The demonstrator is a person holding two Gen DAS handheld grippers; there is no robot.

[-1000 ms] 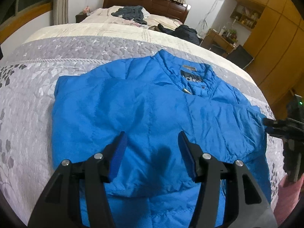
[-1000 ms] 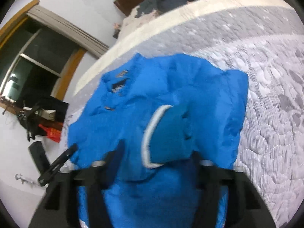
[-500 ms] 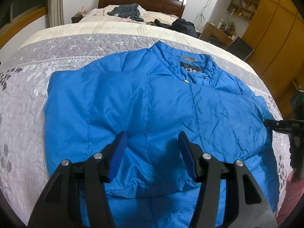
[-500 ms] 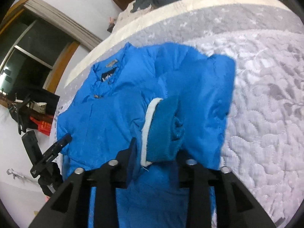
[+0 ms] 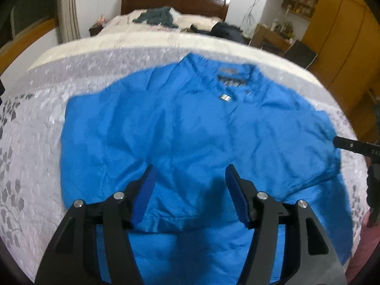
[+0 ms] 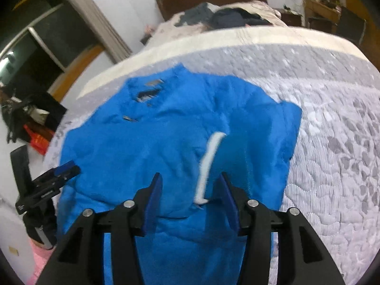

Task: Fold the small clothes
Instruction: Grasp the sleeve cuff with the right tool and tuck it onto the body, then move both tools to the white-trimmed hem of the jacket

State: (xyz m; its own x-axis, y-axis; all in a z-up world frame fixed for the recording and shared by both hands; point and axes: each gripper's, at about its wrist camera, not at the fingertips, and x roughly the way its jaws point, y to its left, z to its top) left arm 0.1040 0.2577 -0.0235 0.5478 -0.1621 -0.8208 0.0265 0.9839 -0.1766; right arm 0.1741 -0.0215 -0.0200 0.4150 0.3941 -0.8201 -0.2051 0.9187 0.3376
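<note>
1. Left gripper (image 5: 190, 182) and right gripper (image 6: 190, 190): jaws spread wide, gripping nothing.
2. Blue jacket (image 5: 185, 130) flat on grey quilt (image 5: 35, 154); sleeve cuff (image 6: 209, 163) blurred, contact with right jaws unclear.

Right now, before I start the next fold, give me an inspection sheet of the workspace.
Surface: grey leaf-pattern quilt on a bed, cream band beyond.
Job's things: blue jacket lies front up, collar away; the sleeve with the white-edged cuff is folded across its body.
Clutter: dark clothes heaped near the headboard.
Grippers: left gripper open above the hem, holding nothing; right gripper open, the cuff lying between its fingers, grip not evident.
Cables: a thin wire hangs on the far wall.
Surroundings: wooden wardrobe, curtain, dark window.
</note>
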